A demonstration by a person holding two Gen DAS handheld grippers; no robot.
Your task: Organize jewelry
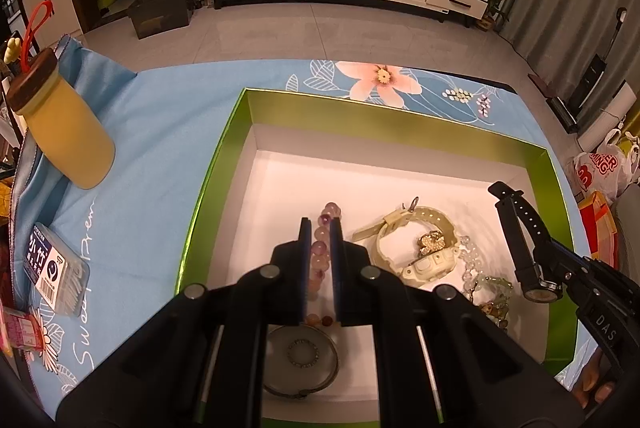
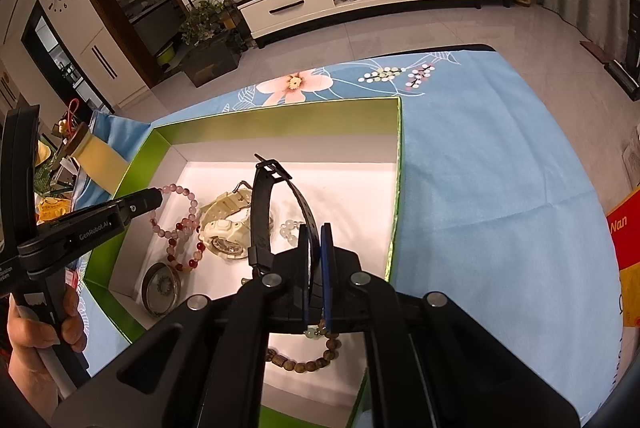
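Holding my right gripper (image 2: 316,268) narrowed on the strap of a black watch (image 2: 262,212), I have the strap pinched between the blue pads, the band looping up ahead of the fingertips and the case hanging off to their left, lifted clear of the floor of the green-walled box (image 2: 394,188). Just under the right gripper lies a brown wooden bead bracelet (image 2: 308,358), and ahead and to its left a cream watch (image 2: 224,228) rests on the white floor with a pale green bead string (image 2: 289,230) beside it. My left gripper (image 1: 320,264) sits lower in the same box, its pads drawn close on either side of a pink bead bracelet (image 1: 322,246); the beads run straight between the pads, though I cannot tell whether they are really pinched. Directly below that gripper is a round metal-rimmed dish (image 1: 302,360) with a small ring inside. Well to the left of the left gripper, outside the box on the blue flowered cloth (image 1: 160,148), lie a yellow jar (image 1: 68,132) and a clear box of toothpicks (image 1: 56,274).
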